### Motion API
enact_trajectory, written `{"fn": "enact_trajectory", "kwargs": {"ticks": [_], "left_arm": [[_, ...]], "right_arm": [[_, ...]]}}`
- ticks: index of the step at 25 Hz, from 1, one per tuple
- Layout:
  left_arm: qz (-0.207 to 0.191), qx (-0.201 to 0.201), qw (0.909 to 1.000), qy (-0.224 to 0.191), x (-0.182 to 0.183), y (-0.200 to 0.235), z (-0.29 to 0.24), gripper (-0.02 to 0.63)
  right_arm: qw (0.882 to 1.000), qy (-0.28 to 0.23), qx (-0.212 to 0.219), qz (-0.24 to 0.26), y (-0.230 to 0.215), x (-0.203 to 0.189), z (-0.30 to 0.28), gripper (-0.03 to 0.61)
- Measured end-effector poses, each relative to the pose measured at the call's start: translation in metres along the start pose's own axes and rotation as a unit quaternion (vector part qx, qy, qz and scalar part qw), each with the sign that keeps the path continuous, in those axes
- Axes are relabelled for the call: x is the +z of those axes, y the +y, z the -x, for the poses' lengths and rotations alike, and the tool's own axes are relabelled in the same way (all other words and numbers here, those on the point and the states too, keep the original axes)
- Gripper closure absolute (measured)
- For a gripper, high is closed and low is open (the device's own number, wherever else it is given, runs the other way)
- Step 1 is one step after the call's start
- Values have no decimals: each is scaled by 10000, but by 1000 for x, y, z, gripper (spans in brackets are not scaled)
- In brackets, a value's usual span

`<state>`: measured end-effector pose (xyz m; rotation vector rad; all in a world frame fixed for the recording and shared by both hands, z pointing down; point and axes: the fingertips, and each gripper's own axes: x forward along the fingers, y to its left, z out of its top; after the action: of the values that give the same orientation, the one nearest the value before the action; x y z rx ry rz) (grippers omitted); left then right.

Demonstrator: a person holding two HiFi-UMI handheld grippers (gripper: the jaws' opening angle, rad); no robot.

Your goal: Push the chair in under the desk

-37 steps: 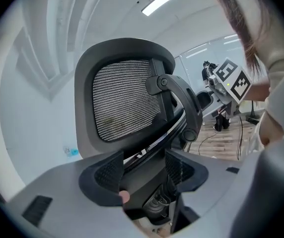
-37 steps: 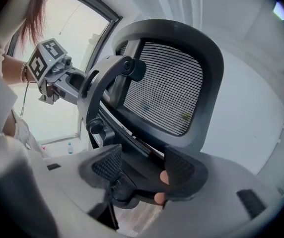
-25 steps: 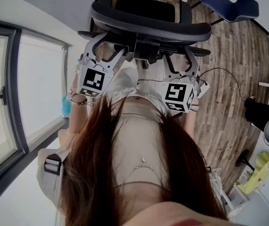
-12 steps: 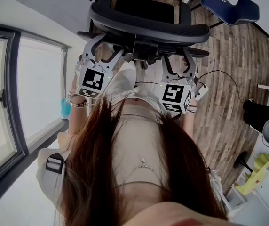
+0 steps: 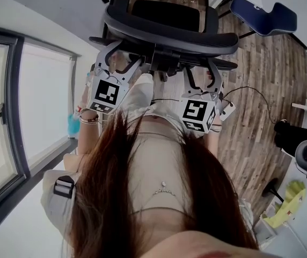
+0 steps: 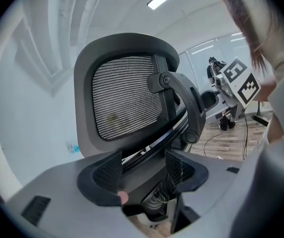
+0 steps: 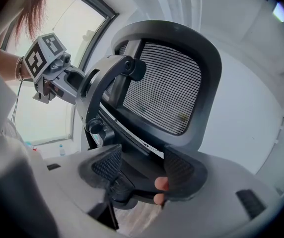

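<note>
Wooden floor point(image 5: 261, 90) beyond chair point(image 5: 169, 34), whose base is hidden.

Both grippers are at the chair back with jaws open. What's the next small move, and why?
Probably ease both grippers forward together so they bear evenly on the chair. The left gripper and right gripper sit side by side behind its backrest, jaws apart with the lower back frame between them. Whether they touch it isn't clear. An even push should roll it straight.
</note>
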<state>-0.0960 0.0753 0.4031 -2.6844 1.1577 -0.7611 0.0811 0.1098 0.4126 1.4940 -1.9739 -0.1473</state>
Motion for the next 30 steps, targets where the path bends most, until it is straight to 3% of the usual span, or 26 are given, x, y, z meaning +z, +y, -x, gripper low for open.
{"fn": "enact_trajectory", "kwargs": {"ticks": [30], "left_arm": [[-5,94,9999,-110,1,26,-24,350]], "right_arm": [[9998,-189,-102,20,-10,10,-33,308]]}}
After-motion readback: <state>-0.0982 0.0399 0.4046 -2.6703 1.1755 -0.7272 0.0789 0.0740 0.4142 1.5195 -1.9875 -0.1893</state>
